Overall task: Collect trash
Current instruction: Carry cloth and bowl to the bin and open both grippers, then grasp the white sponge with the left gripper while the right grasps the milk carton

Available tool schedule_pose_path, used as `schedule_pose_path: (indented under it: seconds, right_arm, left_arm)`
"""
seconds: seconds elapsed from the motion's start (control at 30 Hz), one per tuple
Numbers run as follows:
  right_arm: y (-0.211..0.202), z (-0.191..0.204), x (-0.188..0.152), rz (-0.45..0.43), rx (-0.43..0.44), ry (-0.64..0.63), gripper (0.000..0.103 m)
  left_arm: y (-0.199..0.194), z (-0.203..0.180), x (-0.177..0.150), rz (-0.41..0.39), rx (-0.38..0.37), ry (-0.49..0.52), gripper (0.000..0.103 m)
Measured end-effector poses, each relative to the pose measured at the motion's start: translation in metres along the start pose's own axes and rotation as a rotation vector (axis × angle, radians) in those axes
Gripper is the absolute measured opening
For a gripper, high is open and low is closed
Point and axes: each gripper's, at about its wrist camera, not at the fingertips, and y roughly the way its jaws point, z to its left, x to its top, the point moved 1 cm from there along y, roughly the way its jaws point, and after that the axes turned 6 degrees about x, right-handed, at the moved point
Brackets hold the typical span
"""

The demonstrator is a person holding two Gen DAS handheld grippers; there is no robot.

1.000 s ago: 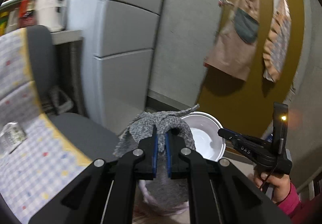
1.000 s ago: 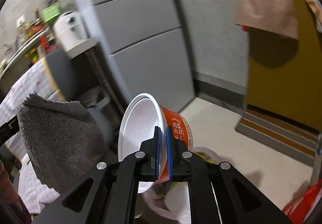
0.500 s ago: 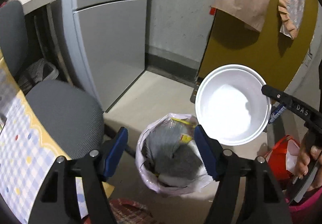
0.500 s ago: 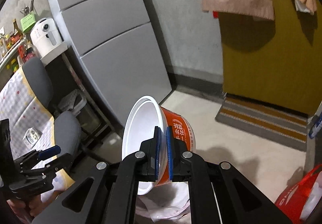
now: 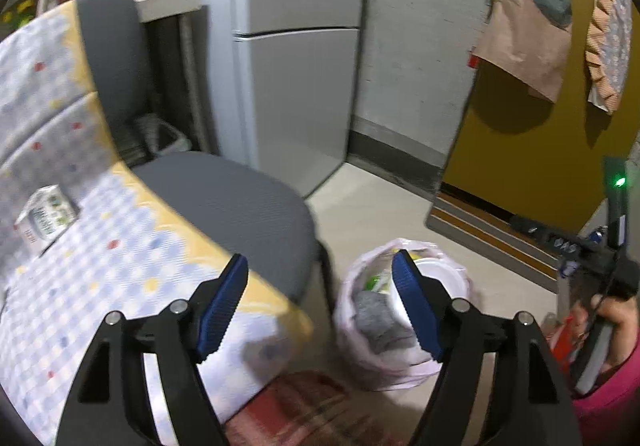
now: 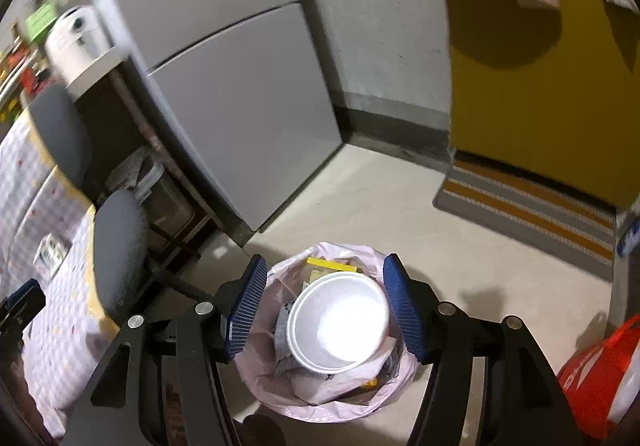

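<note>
Both grippers are let go and hanging over the bin. The right gripper (image 6: 324, 304) has its jaws spreading apart with nothing pinched; the white bowl (image 6: 340, 322) shows in the gap between the blue pads (image 6: 246, 304) but sits down in the trash bag (image 6: 256, 366), mouth up, not touched by either pad. The left gripper (image 5: 320, 302) is opening too, and between its fingers there's just the chair edge and floor, nothing gripped.

In the bag under the bowl there's a gray cloth (image 6: 286, 342) bunched against its left side, plus some yellow wrapper bits (image 6: 332, 265) at the far rim. From the left wrist view the same pink-lined trash bag (image 5: 362, 350) stands on the floor just beside the gray chair seat (image 5: 236, 197), with the gray cloth (image 5: 374, 316) and the bowl (image 5: 436, 274) inside.

A checkered tablecloth (image 5: 80, 266) covers the table on the left, with a small carton (image 5: 44, 217) lying on it. A gray fridge (image 6: 240, 85) stands behind, a striped mat (image 6: 528, 205) lies by the yellow door (image 6: 540, 105), and a red bag (image 6: 600, 378) sits on the right. The person's hand (image 5: 612, 322) holding the other gripper shows at the right edge.
</note>
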Motion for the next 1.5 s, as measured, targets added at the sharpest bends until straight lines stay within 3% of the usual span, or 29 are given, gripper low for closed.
schedule_pose_path:
  seconds: [0.33,0.6,0.8,1.07,1.27,1.5]
  right_arm:
    - [-0.023,0.104,0.002,-0.006,0.191,-0.199,0.062]
    - [-0.02,0.23,-0.004,0.033,0.384,-0.392,0.062]
    - [-0.027,0.316,-0.005,0.013,0.491,-0.537,0.062]
    - [-0.01,0.412,0.0,0.01,0.597,-0.614,0.062]
    - [0.026,0.488,-0.013,0.02,0.62,-0.678,0.062]
    - [0.116,0.559,-0.06,0.113,0.543,-0.77,0.067]
  left_arm:
    - [-0.03,0.079,-0.04,0.006,0.128,-0.157,0.073]
    - [-0.069,0.165,-0.076,-0.004,0.305,-0.298,0.073]
    - [-0.097,0.235,-0.108,0.006,0.45,-0.422,0.074]
    - [-0.133,0.326,-0.137,-0.002,0.604,-0.558,0.074]
    - [-0.139,0.382,-0.136,-0.011,0.666,-0.608,0.074]
    - [-0.091,0.441,-0.141,0.065,0.601,-0.658,0.073]
